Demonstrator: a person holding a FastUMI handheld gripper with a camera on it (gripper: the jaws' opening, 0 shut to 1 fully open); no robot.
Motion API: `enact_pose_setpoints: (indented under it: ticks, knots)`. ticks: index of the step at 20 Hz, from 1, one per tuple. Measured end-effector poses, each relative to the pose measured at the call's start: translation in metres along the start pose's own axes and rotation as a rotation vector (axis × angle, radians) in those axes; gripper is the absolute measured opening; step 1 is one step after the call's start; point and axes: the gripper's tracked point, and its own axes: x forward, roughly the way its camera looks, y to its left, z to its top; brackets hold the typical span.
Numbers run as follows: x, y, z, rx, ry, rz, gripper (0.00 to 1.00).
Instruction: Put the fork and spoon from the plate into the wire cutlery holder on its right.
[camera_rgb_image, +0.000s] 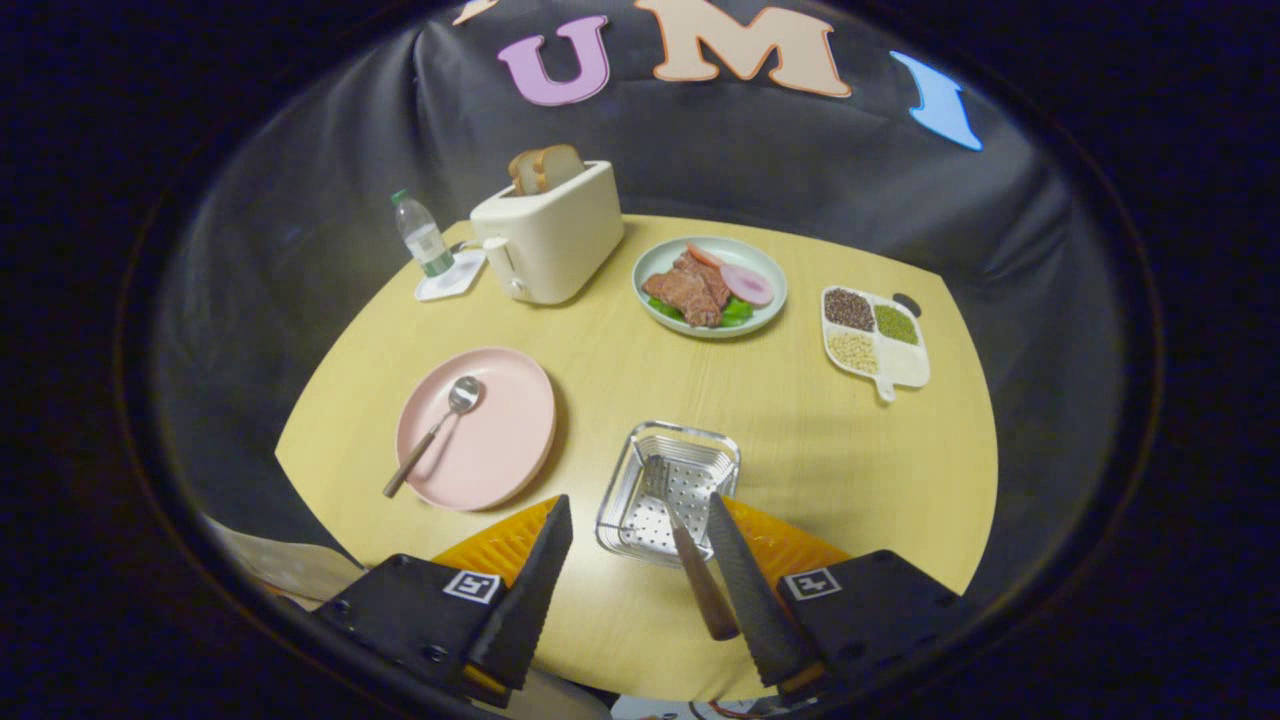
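A metal wire cutlery holder (668, 487) stands on the yellow table, just ahead of my fingers. The fork (698, 585) rests in it, tines down in the basket, with its brown handle leaning out over the near rim alongside my right finger (745, 590). My gripper (638, 503) is open, fingers wide apart above the holder's near side, and only the right one is close to the handle. The spoon (440, 425) lies on the pink plate (500, 450) to the left of the holder, with its bowl far and its brown handle over the plate's near-left rim.
Beyond the holder sit a green plate of meat and vegetables (710, 286), a white toaster with bread (545, 240), a water bottle (422, 235) on a coaster, and a divided dish of grains (876, 338) at the right. The table's edge runs close under my fingers.
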Motion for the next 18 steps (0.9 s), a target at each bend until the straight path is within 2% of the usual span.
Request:
enact_pose_setpoints:
  ticks: [4,7,11,18]
  knots:
    - [-0.004,0.020,0.014,0.032,-0.111,-0.079,0.84]
    - [0.000,0.047,0.018,0.073,-0.188,-0.104,0.99]
    - [0.013,0.085,0.018,0.114,-0.259,-0.115,0.99]
    - [0.045,0.133,0.013,0.088,-0.338,-0.161,0.99]
